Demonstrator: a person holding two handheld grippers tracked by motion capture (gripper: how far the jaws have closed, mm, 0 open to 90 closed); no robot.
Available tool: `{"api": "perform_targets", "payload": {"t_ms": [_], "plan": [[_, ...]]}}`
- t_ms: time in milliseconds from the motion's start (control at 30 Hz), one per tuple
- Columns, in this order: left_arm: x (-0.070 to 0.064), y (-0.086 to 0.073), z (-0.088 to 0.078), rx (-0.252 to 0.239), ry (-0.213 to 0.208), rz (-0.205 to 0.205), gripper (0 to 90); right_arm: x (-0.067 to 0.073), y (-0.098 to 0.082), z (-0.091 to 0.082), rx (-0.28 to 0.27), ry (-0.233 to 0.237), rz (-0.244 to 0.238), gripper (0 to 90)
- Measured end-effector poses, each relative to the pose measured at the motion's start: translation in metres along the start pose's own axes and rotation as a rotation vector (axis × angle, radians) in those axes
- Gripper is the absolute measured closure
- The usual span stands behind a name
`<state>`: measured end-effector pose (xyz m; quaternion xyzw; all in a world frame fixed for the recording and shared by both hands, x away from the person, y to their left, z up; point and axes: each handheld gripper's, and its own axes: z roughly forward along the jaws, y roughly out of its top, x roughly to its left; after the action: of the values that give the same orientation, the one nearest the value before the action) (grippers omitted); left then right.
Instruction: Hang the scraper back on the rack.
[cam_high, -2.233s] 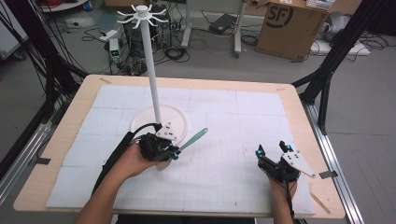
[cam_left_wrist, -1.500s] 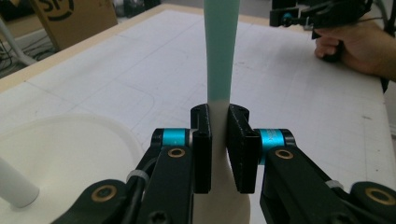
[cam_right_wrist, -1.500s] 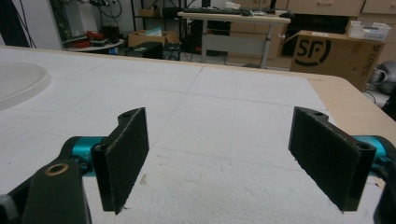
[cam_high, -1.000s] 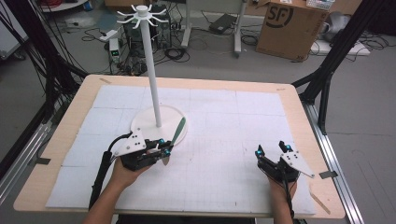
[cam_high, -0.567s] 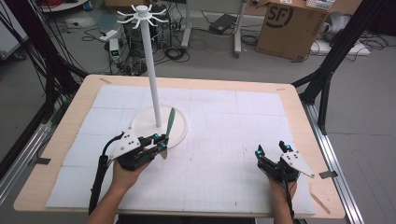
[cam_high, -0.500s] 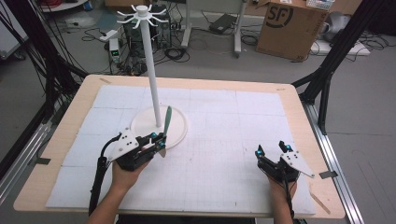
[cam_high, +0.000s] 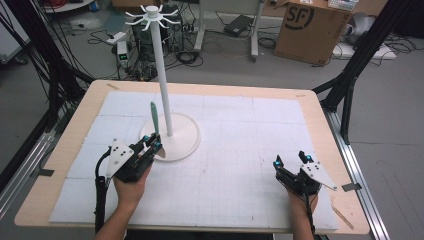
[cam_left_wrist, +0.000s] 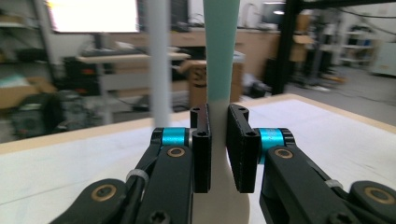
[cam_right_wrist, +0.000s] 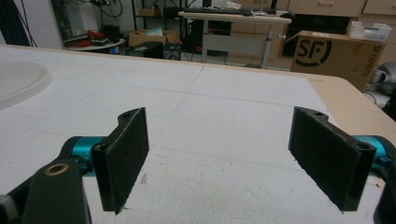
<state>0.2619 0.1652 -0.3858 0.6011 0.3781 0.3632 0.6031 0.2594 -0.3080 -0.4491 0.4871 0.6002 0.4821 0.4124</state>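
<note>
A utensil with a teal handle (cam_high: 154, 117) and a pale lower end stands nearly upright, and my left gripper (cam_high: 154, 147) is shut on it just in front of the white stand's round base (cam_high: 185, 136). In the left gripper view the teal handle (cam_left_wrist: 222, 46) rises between the jaws of the left gripper (cam_left_wrist: 218, 116), with the stand's white pole (cam_left_wrist: 159, 60) blurred just to the left. The pole (cam_high: 162, 75) carries a ring of hooks (cam_high: 151, 12) at its top. My right gripper (cam_high: 290, 159) rests open near the table's front right, its pads (cam_right_wrist: 126, 156) wide apart over bare white mat.
A white gridded mat (cam_high: 240, 125) covers the wooden table (cam_high: 320, 105). The stand's base edge (cam_right_wrist: 18, 79) lies far off to the left in the right gripper view. Beyond the table are a cardboard box (cam_high: 310, 25), cables and black frame legs (cam_high: 350, 75).
The left gripper has swung the utensil from leaning right to nearly upright and shifted slightly left in front of the base. The right gripper has stayed still.
</note>
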Motion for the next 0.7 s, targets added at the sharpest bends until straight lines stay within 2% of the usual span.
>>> {"api": "perform_targets", "payload": {"t_ms": [67,267,700], "plan": [[0.0029,0.0001,-0.0018,-0.011,0.024,-0.015,80.7,-0.0001,-0.0001,0.0002,-0.001,-0.001,-0.004,19.2],[0.0072,-0.0007,-0.0052,-0.027,0.060,-0.018,80.7,0.0001,0.0000,0.0002,-0.002,-0.001,-0.002,19.2],[0.0051,-0.0028,-0.0036,-0.025,0.078,0.002,80.6,0.0003,-0.0001,0.0000,-0.001,0.000,-0.003,19.2]]}}
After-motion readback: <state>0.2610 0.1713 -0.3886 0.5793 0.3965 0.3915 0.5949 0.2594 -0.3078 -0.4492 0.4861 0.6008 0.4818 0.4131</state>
